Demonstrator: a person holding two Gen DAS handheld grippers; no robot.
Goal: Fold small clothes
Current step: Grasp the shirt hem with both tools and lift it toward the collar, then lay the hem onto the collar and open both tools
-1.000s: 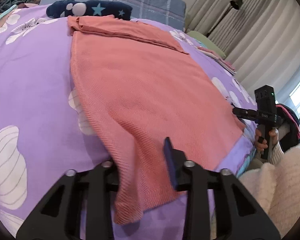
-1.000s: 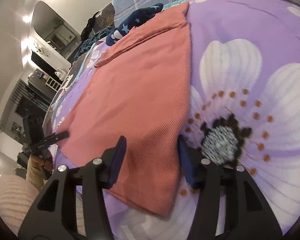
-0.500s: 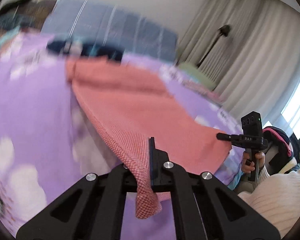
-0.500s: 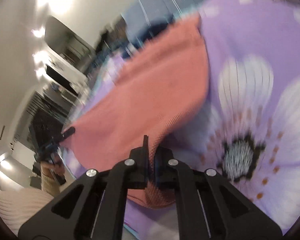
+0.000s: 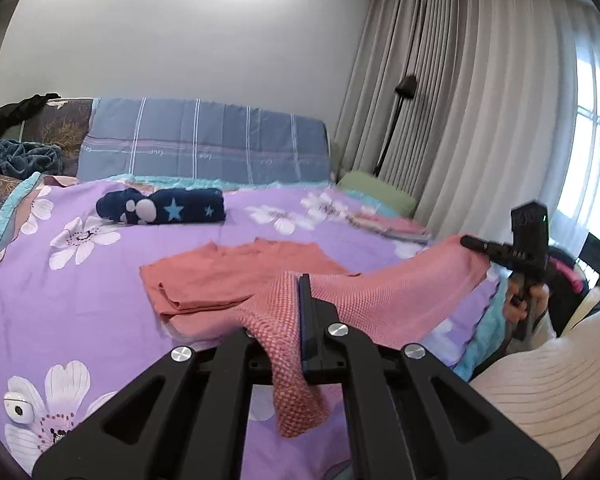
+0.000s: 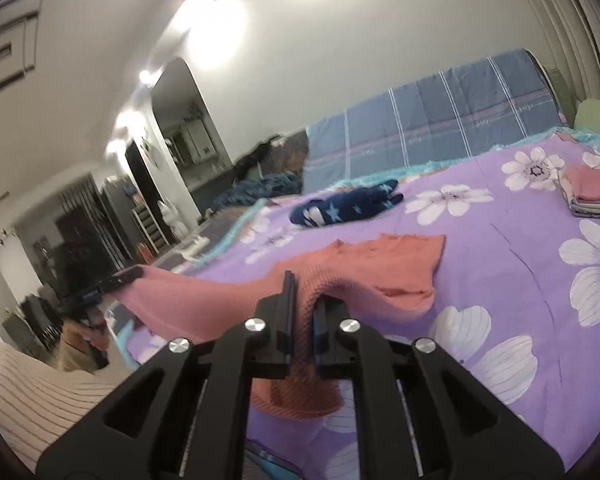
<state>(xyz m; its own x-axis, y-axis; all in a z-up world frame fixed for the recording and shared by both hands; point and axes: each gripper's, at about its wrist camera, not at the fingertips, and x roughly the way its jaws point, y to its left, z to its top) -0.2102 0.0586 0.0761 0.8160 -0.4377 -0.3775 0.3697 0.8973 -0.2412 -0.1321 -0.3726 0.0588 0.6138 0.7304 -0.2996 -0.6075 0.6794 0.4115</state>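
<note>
Left wrist camera looks low across the purple flowered bedspread (image 5: pixel 80 280) toward curtains; right wrist camera faces the doorway side. Both share the salmon-pink knitted garment (image 5: pixel 236 276) (image 6: pixel 396 268).

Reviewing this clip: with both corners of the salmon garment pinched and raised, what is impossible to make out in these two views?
- Left wrist view: the left hand-held gripper covers the pinched corner of the salmon garment.
- Right wrist view: the right hand-held gripper hides its corner likewise.
- The garment's underside faces away in both views.
- The folded stack is cut by the frame edge.
- Right wrist view: the room left of the bed is blurred.
</note>
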